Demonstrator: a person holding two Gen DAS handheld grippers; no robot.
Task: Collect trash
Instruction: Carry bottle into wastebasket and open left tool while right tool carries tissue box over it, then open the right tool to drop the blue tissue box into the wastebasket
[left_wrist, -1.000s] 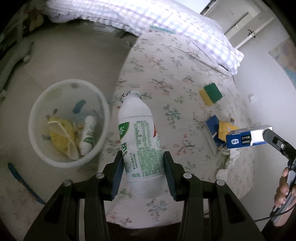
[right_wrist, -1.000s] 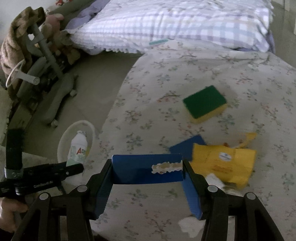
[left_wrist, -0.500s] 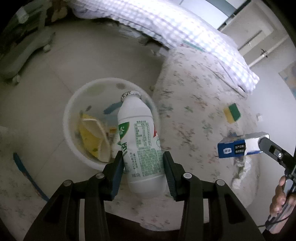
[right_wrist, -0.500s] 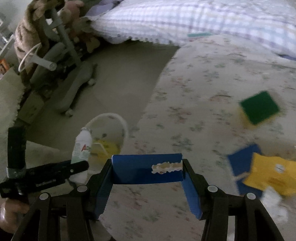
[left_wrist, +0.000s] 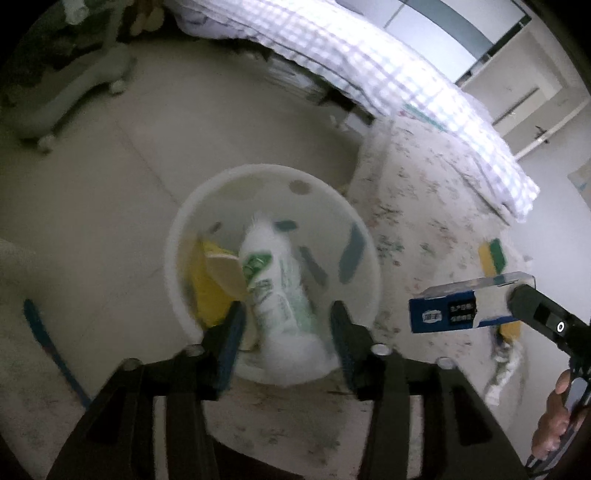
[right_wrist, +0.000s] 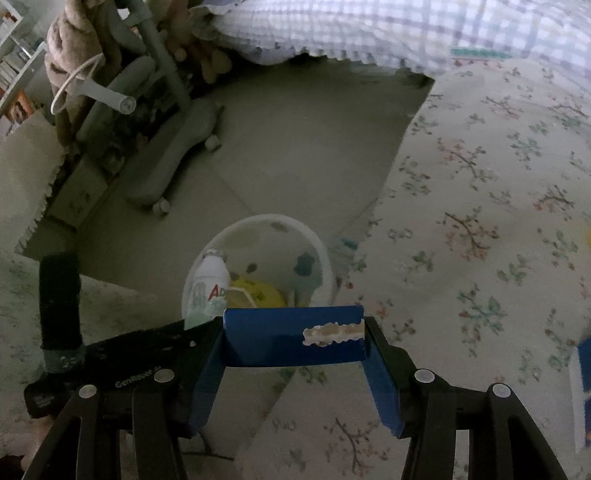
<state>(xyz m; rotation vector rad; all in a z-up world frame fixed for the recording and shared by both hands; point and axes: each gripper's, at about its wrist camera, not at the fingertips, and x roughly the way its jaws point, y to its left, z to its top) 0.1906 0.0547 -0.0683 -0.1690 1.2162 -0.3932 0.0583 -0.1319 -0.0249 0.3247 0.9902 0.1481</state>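
Observation:
A white mesh bin (left_wrist: 269, 170) stands on the floor beside the bed, with a yellow wrapper (left_wrist: 207, 284) inside. My left gripper (left_wrist: 286, 325) hangs over it and its jaws are opening. The white bottle with the green label (left_wrist: 275, 291) is blurred between the pads, free of them and dropping neck first into the bin. In the right wrist view the bottle (right_wrist: 208, 284) leans at the bin's (right_wrist: 273, 219) left wall. My right gripper (right_wrist: 293, 339) is shut on a blue carton (right_wrist: 266, 339) with a torn strip, just short of the bin. The left wrist view shows that carton (left_wrist: 443, 314) at the right.
The floral bed (right_wrist: 480, 221) runs along the right, with a green and yellow sponge (left_wrist: 493, 254) and other scraps on it. A checked quilt (left_wrist: 369, 66) hangs at the back. A wheeled chair base (right_wrist: 173, 158) stands on the floor behind the bin.
Both grippers have swung from over the bed to the bin. The left jaws have widened and the bottle has slipped down out of their hold. The right still clamps the carton.

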